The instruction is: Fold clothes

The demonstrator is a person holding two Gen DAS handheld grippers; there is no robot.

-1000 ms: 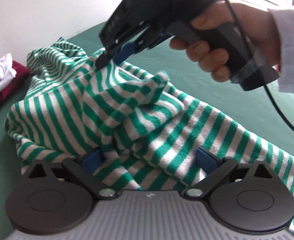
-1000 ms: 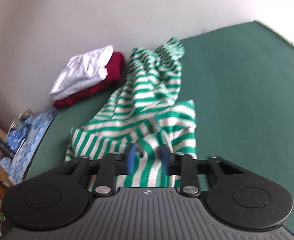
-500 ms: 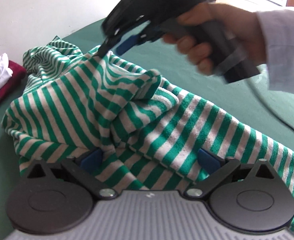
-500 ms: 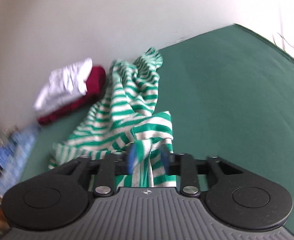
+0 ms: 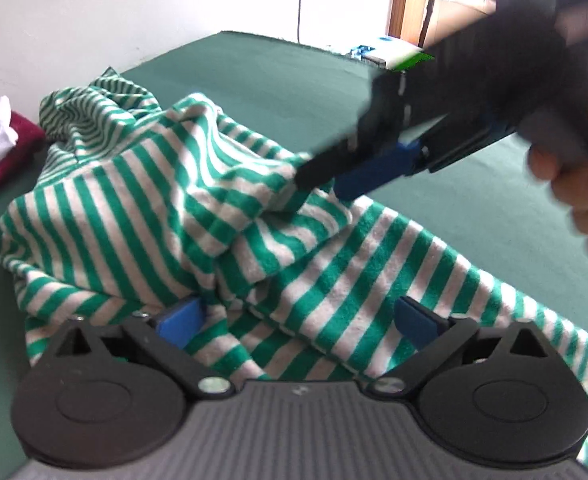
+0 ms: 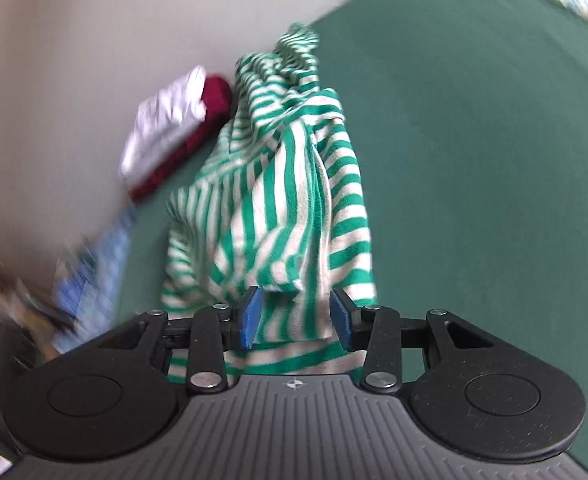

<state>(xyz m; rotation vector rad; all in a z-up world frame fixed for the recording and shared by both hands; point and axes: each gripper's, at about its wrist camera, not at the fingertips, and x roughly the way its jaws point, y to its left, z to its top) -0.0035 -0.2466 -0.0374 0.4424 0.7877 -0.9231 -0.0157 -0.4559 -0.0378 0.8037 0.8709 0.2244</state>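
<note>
— What changed since a second ago?
— The right gripper (image 6: 296,316) released the striped shirt (image 6: 294,184); its fold dropped.
— And the left gripper (image 5: 294,320)?
— Spread wide as before, shirt bunched on the green bed (image 6: 474,160).

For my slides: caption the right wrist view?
Open right gripper over a rumpled green-striped shirt on a green surface.

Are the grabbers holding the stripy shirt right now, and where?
No. Both the left gripper and right gripper stand open over the striped shirt, pinching nothing.
</note>
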